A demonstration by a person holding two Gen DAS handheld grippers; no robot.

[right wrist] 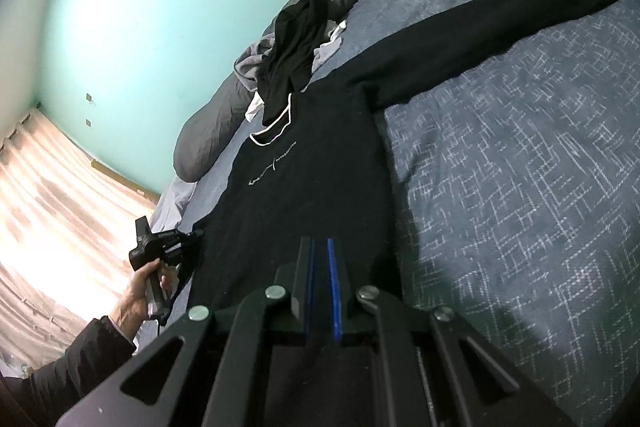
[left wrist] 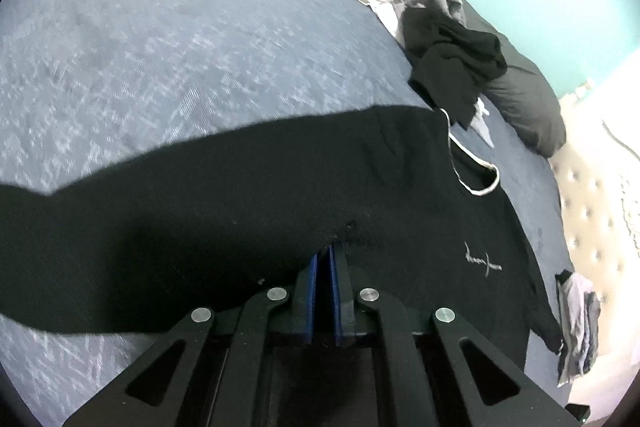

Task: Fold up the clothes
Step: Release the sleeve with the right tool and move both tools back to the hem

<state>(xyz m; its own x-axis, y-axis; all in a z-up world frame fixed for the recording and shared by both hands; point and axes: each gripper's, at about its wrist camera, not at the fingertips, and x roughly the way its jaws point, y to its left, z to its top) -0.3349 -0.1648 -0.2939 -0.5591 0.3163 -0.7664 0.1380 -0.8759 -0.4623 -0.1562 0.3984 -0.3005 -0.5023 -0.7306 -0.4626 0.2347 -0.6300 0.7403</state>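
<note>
A black sweatshirt point(right wrist: 312, 187) lies front-up across the patterned blue bedspread point(right wrist: 520, 187), one sleeve point(right wrist: 500, 19) stretched far right. The left gripper point(left wrist: 326, 251) pinches its fabric; the right gripper point(right wrist: 320, 247) is slightly parted above the hem. Soft, floppy knit; I'd grip seams and cuffs.

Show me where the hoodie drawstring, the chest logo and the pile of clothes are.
drawstring point(left wrist: 480, 189): left wrist view, on the loop's bottom.
logo point(right wrist: 272, 163): right wrist view, on the middle of the script.
pile point(left wrist: 452, 51): left wrist view, on the black garment on top.
</note>
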